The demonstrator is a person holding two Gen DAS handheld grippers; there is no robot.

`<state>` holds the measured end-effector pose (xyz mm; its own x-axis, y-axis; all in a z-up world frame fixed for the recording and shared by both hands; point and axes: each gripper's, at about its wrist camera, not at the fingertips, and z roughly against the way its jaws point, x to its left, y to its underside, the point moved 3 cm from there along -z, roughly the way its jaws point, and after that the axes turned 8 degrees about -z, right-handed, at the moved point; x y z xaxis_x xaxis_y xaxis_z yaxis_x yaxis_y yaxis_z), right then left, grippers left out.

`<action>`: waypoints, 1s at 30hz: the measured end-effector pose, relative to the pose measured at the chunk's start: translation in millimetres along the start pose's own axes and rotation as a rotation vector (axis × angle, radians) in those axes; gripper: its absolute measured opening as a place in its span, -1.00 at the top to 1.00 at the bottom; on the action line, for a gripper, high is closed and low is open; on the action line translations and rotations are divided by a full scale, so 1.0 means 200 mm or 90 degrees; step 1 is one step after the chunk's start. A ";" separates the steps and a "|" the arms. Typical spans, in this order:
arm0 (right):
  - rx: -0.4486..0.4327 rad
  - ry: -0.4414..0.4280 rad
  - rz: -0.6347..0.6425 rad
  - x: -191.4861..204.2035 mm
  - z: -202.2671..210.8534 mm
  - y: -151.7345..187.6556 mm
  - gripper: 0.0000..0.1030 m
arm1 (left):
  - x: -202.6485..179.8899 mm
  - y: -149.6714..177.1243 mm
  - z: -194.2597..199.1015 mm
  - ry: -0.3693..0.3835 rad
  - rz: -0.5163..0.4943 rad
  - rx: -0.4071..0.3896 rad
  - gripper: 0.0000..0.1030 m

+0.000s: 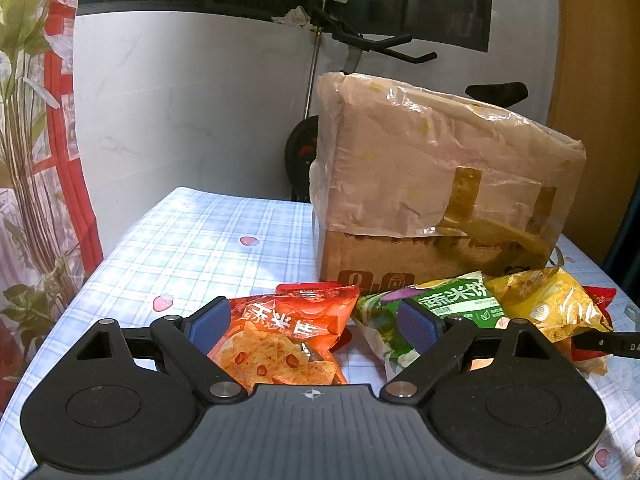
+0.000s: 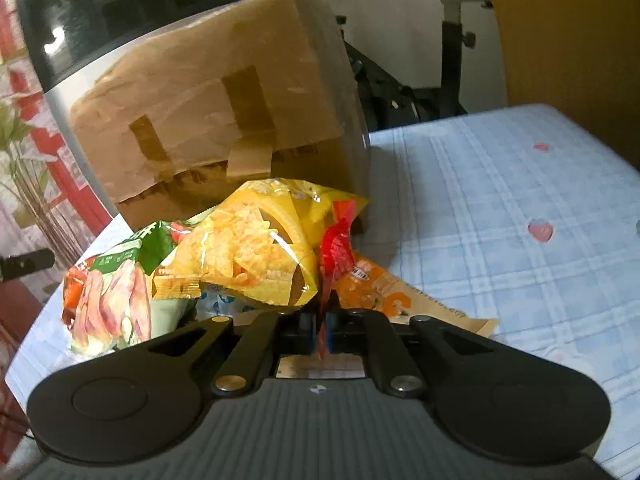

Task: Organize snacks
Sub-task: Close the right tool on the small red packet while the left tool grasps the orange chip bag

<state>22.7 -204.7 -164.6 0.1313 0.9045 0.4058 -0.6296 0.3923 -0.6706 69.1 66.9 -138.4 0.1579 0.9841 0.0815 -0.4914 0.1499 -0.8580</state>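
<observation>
In the left wrist view my left gripper is open, its blue pads either side of an orange-red chip bag lying on the blue checked tablecloth. A green rice-cracker bag and a yellow chip bag lie to its right, before a cardboard box covered in plastic. In the right wrist view my right gripper is shut on the edge of a red snack bag. The yellow bag, the green bag and an orange packet lie around it, in front of the box.
An exercise bike stands behind the table against a white wall. A red floral curtain hangs at the left. Bare tablecloth lies right of the snack pile. A wooden panel stands at the far right.
</observation>
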 end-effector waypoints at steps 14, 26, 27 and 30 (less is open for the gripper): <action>-0.052 0.009 0.021 -0.04 0.08 -0.10 0.92 | 0.00 0.00 0.01 -0.001 -0.001 0.002 -0.78; -0.078 -0.005 0.030 -0.05 0.13 -0.14 0.92 | 0.01 0.01 0.00 -0.005 0.000 0.009 -0.78; -0.078 -0.006 0.029 -0.05 0.13 -0.14 0.92 | 0.01 0.01 0.00 -0.005 0.001 0.010 -0.78; -0.080 -0.008 0.032 -0.04 0.14 -0.15 0.92 | 0.01 0.02 -0.01 -0.005 0.002 0.011 -0.78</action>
<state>18.2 -228.3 -130.2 0.0919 0.9220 0.3762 -0.5338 0.3645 -0.7630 68.4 70.2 -142.6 0.1494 0.9853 0.0825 -0.5063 0.1479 -0.8496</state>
